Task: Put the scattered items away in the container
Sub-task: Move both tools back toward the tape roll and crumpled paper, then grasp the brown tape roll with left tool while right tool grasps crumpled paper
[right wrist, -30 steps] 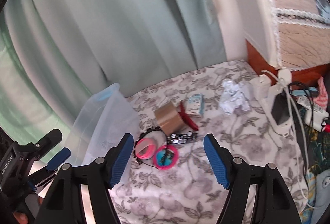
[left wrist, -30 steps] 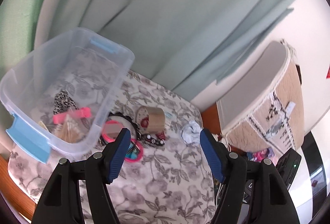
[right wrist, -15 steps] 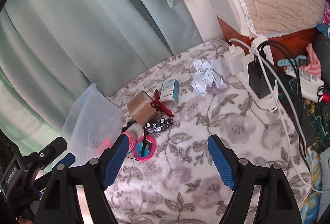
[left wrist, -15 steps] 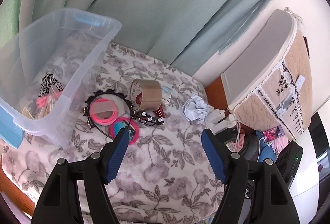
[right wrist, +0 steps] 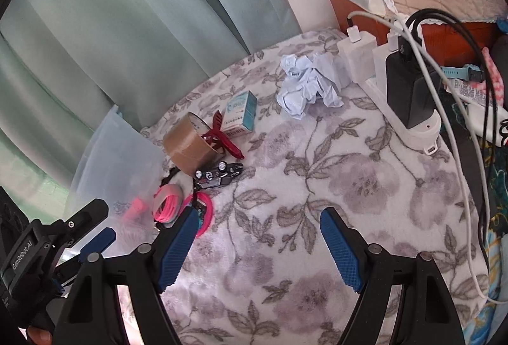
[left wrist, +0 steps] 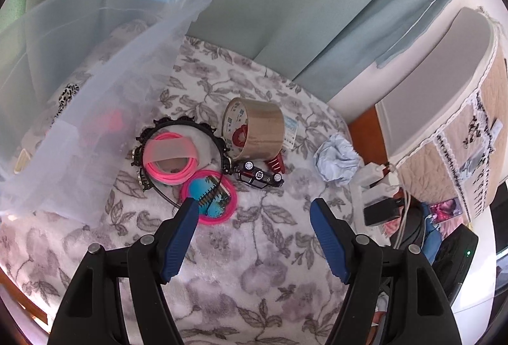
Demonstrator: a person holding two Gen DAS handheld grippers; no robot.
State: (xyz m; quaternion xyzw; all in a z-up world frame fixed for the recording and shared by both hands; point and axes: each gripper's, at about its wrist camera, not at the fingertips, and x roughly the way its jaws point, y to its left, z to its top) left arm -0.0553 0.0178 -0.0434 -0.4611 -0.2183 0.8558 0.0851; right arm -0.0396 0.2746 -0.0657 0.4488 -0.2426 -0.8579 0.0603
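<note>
Far left: clear plastic container (left wrist: 95, 65), its near wall just beside the clutter. Inside it, through the wall, a black-and-white patterned piece (left wrist: 67, 94) and something pink, blurred (cannot tell what).

Scattered items sit bunched next to the container on the floral blanket (left wrist: 254, 265). Black scalloped headband (left wrist: 177, 124) encircles a coil of pink bands (left wrist: 171, 167); a round pink mirror (left wrist: 209, 202) touches the coil. Right of that, a brown tape roll (left wrist: 258, 129) on its side, a red clip (right wrist: 223, 138) against it, a black toy car (left wrist: 260, 176) just below. A small teal-and-white box (right wrist: 239, 113) behind the roll; its print is too small to read. Crumpled white paper (left wrist: 336, 160) lies apart, further right.

Open blanket runs wide and bare in front of both grippers. Right edge is crowded: white power strip (right wrist: 409, 122) with black adapter (right wrist: 409, 91) and cables.

Left gripper (left wrist: 254, 211): jaws spread wide, nothing between them, left tip over the mirror's rim. Right gripper (right wrist: 257, 221): jaws wide apart, empty, over bare blanket.

Only the right view shows the other tool's body, lettered "GenRobot.AI" (right wrist: 23, 254); only the left view shows the container's inside.
</note>
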